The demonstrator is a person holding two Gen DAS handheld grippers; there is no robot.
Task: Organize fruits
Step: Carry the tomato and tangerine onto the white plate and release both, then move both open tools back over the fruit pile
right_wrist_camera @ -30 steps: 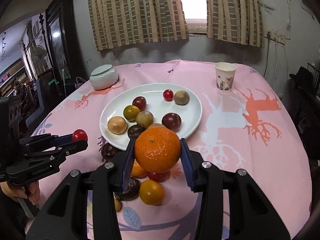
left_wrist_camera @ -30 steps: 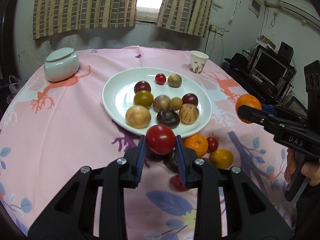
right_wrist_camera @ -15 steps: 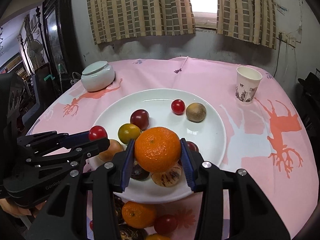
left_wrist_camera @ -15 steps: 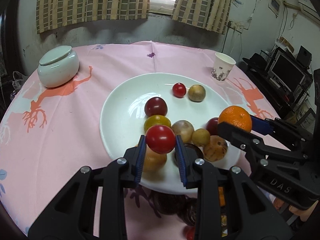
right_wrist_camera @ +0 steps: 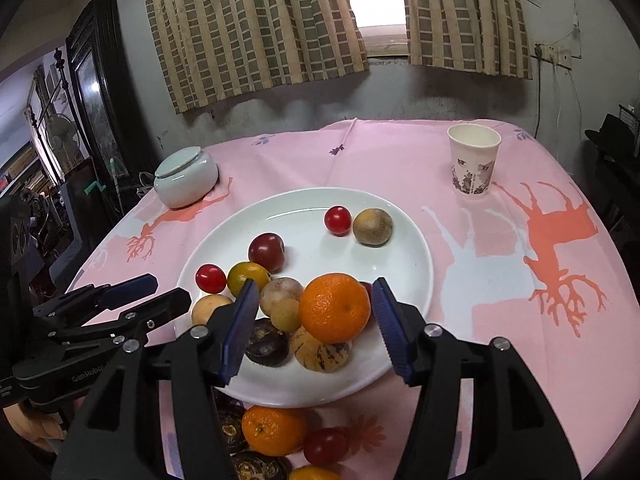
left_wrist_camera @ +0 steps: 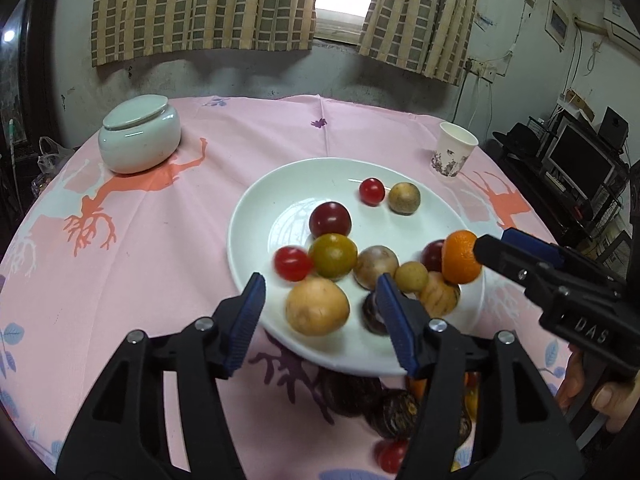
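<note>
My left gripper hangs over the near rim of the white plate, its jaws opening with nothing between them. A small red tomato, blurred, lies free on the plate's left side, beside a green-yellow fruit. My right gripper is over the plate too, its jaws opening. An orange sits between the blue pads with a gap on each side, resting on the piled fruit. The same tomato shows just beyond the left gripper.
A lidded ceramic jar stands at the back left, a paper cup at the back right. Loose fruit lies on the pink cloth in front of the plate: a tangerine, a red tomato, dark passion fruit.
Both grippers moved forward over the plate and their jaws spread. The red tomato left the left jaws and dropped onto the plate. The orange stands loose between the right pads.
</note>
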